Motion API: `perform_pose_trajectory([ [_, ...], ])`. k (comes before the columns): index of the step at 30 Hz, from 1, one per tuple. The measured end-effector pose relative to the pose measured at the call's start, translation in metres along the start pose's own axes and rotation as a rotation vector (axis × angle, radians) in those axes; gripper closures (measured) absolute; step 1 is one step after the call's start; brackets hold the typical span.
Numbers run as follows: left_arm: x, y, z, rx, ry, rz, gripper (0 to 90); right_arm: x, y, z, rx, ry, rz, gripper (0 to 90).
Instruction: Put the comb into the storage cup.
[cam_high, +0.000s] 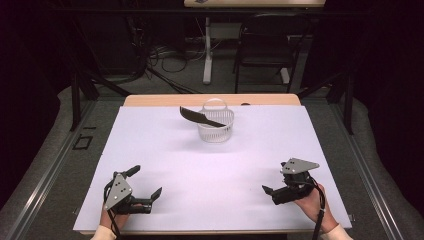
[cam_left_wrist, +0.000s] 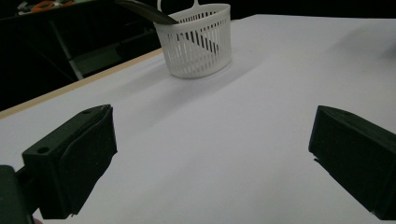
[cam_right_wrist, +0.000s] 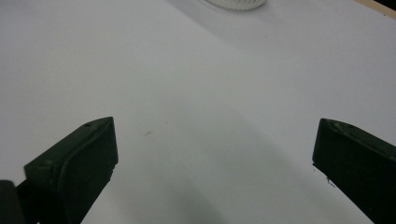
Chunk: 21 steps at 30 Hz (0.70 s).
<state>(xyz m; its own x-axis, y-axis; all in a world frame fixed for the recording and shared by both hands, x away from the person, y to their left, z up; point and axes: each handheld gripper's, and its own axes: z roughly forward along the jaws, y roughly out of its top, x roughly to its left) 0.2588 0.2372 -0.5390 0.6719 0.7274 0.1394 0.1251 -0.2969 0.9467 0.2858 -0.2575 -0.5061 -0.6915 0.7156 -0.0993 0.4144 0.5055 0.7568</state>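
Hand-held gripper pair, left (cam_high: 149, 189) and right (cam_high: 268, 190), jaws apart at near desk (cam_high: 210, 165) corners; approach far-edge basket (cam_high: 215, 126) slowly, minding protruding black knife (cam_high: 200, 117).

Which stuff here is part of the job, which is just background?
In play: white basket, dark knife-like tool leaning in it, left gripper, right gripper, both open.
Background: black chair, floor cables, second table's leg.
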Motion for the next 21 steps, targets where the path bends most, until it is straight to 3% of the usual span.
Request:
perform_pose_trajectory([
  [5,0.000,0.000,0.000,0.001,-0.002,-0.001,0.9,0.002,-0.007,-0.003,-0.018,-0.016,0.022,0.0],
  [21,0.000,0.000,0.000,-0.001,0.000,0.000,0.9,0.013,-0.024,-0.006,-0.040,-0.043,0.020,0.0],
])
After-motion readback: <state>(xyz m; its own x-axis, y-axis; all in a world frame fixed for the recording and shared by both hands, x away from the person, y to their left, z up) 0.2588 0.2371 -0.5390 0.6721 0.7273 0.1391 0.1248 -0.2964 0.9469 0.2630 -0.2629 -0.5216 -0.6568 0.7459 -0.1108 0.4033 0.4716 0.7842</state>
